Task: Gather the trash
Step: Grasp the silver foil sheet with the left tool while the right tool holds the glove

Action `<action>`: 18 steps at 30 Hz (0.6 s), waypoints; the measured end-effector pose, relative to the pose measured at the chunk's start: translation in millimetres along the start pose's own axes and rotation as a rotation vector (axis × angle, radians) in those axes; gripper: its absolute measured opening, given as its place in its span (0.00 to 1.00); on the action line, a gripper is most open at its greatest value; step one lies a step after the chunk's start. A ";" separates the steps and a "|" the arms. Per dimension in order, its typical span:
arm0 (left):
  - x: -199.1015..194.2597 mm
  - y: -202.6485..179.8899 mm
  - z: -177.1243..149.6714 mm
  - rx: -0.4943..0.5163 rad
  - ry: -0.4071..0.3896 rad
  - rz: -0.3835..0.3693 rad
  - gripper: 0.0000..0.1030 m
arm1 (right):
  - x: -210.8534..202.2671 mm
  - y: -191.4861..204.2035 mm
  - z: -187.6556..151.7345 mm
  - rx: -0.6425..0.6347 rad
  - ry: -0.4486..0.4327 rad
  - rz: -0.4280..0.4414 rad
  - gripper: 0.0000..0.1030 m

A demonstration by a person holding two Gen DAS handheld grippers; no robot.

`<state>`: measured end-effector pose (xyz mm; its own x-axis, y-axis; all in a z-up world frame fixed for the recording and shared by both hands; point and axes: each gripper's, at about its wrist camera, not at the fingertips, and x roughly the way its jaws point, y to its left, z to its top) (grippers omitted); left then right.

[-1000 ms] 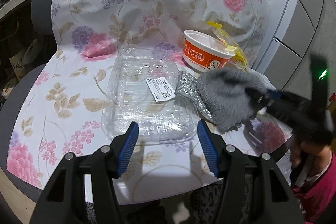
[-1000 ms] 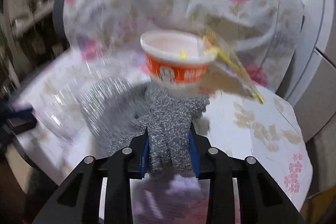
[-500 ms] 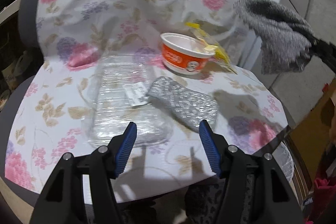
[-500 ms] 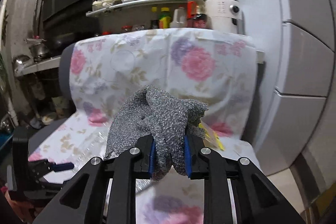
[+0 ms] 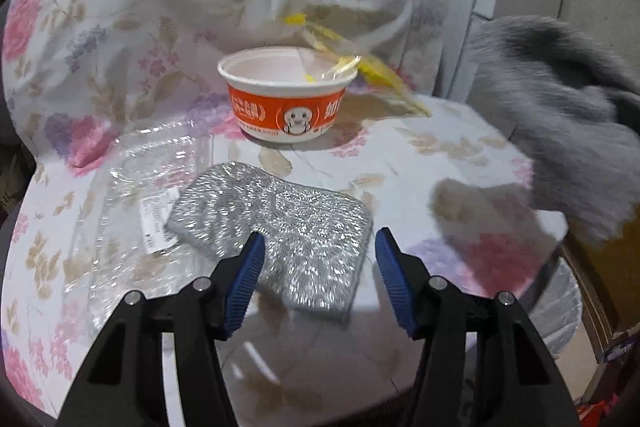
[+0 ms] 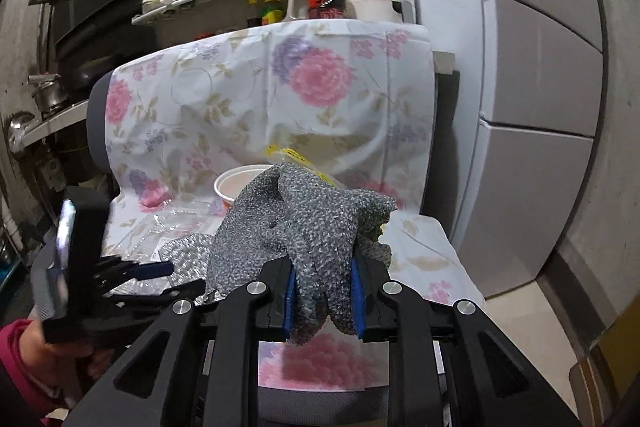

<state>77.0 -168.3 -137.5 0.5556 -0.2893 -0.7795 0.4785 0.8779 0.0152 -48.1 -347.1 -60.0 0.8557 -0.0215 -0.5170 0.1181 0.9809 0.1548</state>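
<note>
A: What is on the chair draped in the floral pink-and-purple cloth?

B: 4 pieces of trash. 1 round orange-and-white paper bowl stands upright at the back. 1 crinkled clear wrapper with yellow print lies partly across the bowl's rim and trails off to its right. 1 clear plastic clamshell tray with a white label lies flat at the left. 1 shiny silver mesh scouring pad lies in front of the bowl, overlapping the tray's right edge.

A: And the 2 claws?

B: The left claw hangs over the pad's near edge, blue pads spread and closing a little, gripping nothing. The right claw is held up over the chair's right side, pinching 1 grey knitted glove between its blue pads; the glove droops over both fingers.
</note>
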 end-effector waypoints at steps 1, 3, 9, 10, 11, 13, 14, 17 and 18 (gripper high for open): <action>7.6 -1.4 1.2 0.003 0.018 0.010 0.54 | 0.5 -2.5 -1.4 0.005 0.003 -0.001 0.22; 19.1 -3.2 1.3 0.011 0.044 0.010 0.54 | 1.8 -7.0 -2.8 0.013 0.006 -0.001 0.22; 36.7 -9.6 -3.5 0.044 0.070 0.026 0.54 | 6.2 -18.4 -7.4 0.046 0.017 -0.004 0.22; 36.3 -8.2 -3.9 0.037 0.065 0.020 0.54 | 7.1 -19.4 -8.6 0.049 0.021 -0.003 0.22; 36.1 -7.0 -4.2 0.032 0.062 0.013 0.54 | 7.7 -20.4 -9.8 0.052 0.024 -0.003 0.22; 35.1 -3.8 -4.7 0.022 0.056 0.008 0.52 | 9.0 -21.2 -11.6 0.059 0.030 -0.001 0.22; 34.1 -2.0 -4.7 0.016 0.053 0.008 0.48 | 9.4 -21.8 -12.2 0.063 0.033 0.000 0.22; 31.9 3.7 -3.1 0.001 0.048 0.009 0.26 | 8.7 -20.1 -13.3 0.068 0.038 0.000 0.22; 32.1 5.5 -1.7 -0.003 0.048 0.006 0.15 | 8.0 -19.2 -13.1 0.065 0.037 -0.002 0.22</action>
<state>96.3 -172.2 -163.5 0.5251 -0.2658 -0.8085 0.4736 0.8805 0.0181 -50.1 -363.6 -78.2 0.8364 -0.0147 -0.5480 0.1530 0.9662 0.2075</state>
